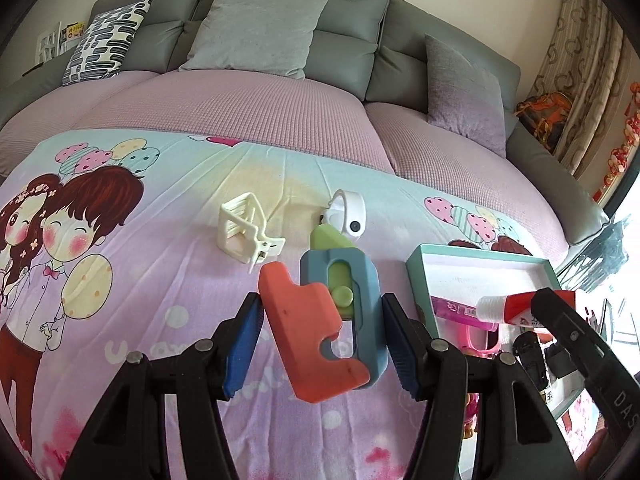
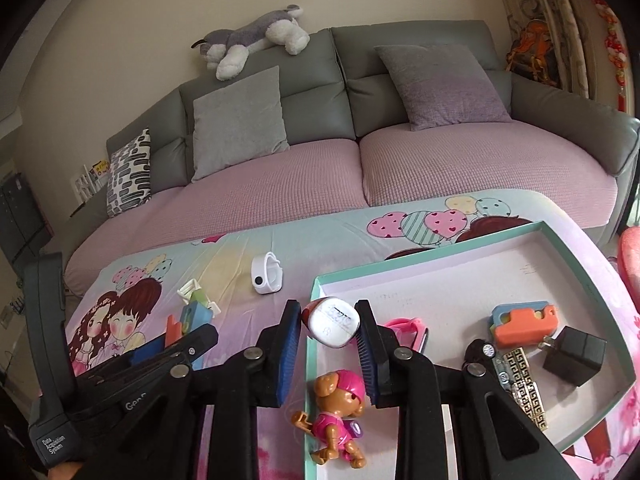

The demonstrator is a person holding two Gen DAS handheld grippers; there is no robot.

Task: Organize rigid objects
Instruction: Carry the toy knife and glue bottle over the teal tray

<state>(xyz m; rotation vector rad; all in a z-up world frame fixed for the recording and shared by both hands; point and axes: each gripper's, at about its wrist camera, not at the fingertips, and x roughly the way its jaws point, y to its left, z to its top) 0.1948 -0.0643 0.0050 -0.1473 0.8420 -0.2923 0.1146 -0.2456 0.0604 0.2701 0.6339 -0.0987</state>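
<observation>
The left claw (image 1: 322, 336) is clamped on an orange-and-blue block toy (image 1: 324, 320), blue pads pressing its two flanks, the toy's long axis running away from the claw and tilted slightly left, its green tongue pointing forward. It hangs clear of the printed cloth (image 1: 160, 280) covering the tabletop. The teal tray (image 1: 416, 272) lies to this claw's right, its near-left corner just beside the toy, so the coming move looks like a short carry rightward over the rim. The right claw (image 2: 330, 322) is closed narrow on a red-and-white tube (image 2: 330, 322), held end-on toward the camera above the tray's left rim (image 2: 316, 292); this hand is the nearer to the tray and likely drops first. Below it in the tray lies a pink dog figure (image 2: 340, 412); further right sit a second orange-and-blue block (image 2: 520, 322), a black cube (image 2: 574, 354) and a patterned strip (image 2: 524, 384). The far half of the tray floor (image 2: 460, 268) is bare, giving open room. On the cloth remain a cream clip (image 1: 244, 228) and a white band (image 1: 348, 216), both well apart from the tray.
</observation>
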